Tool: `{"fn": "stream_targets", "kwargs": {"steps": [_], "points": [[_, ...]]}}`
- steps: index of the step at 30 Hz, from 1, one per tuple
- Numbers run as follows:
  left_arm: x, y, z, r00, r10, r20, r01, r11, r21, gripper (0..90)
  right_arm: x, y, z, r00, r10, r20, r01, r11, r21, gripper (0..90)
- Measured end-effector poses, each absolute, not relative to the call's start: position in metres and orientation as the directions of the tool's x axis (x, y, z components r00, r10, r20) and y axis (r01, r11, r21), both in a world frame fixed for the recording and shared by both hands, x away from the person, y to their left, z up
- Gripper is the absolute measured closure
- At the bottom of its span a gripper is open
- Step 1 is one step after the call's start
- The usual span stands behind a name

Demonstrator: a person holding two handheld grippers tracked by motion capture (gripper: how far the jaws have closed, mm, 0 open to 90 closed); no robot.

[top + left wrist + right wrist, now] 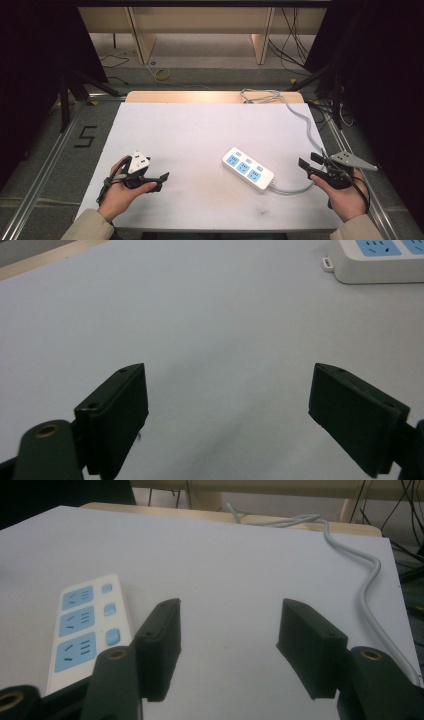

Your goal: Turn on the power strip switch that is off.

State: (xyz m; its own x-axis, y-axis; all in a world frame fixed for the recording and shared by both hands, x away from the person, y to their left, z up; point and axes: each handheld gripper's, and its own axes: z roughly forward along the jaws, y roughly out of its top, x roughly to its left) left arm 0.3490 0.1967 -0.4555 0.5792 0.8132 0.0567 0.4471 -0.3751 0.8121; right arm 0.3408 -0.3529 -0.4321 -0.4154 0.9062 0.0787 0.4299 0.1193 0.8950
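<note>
White tabletop [200,135] on a wood-edged table [210,96], grey floor [45,165] around it. "5" taped in black on the floor [86,136] at left. Aluminium rails [42,170] run along both sides. Light wood furniture legs [142,42] beyond the far edge, loose black cables [295,40] at right, yellow tape roll [162,74] on floor. Dark curtains [40,60] both sides.
</note>
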Motion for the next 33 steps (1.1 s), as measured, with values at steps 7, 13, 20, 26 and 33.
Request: {"fn": "stream_targets", "kwargs": {"steps": [7,13,20,26,33], "points": [[0.349,0.198,-0.456,0.579,0.813,0.061,0.451,-0.381,0.807,15.6,0.338,-0.350,-0.427,-0.417,0.907,0.061,0.432,0.139,0.891,65.7],[0.349,0.198,-0.457,0.579,0.813,0.064,0.452,-0.386,0.804,15.6,0.338,-0.347,-0.422,-0.417,0.908,0.045,0.452,0.165,0.877,84.7],[0.349,0.198,-0.456,0.576,0.815,0.065,0.452,-0.384,0.805,15.6,0.338,-0.347,-0.418,-0.430,0.902,0.032,0.464,0.190,0.865,90.0],[0.349,0.198,-0.456,0.577,0.814,0.066,0.453,-0.386,0.804,15.7,0.339,-0.346,-0.417,-0.435,0.900,0.026,0.478,0.206,0.854,90.0],[0.349,0.198,-0.456,0.575,0.816,0.059,0.456,-0.380,0.805,15.7,0.341,-0.344,-0.415,-0.451,0.892,0.022,0.481,0.222,0.848,90.0]]}}
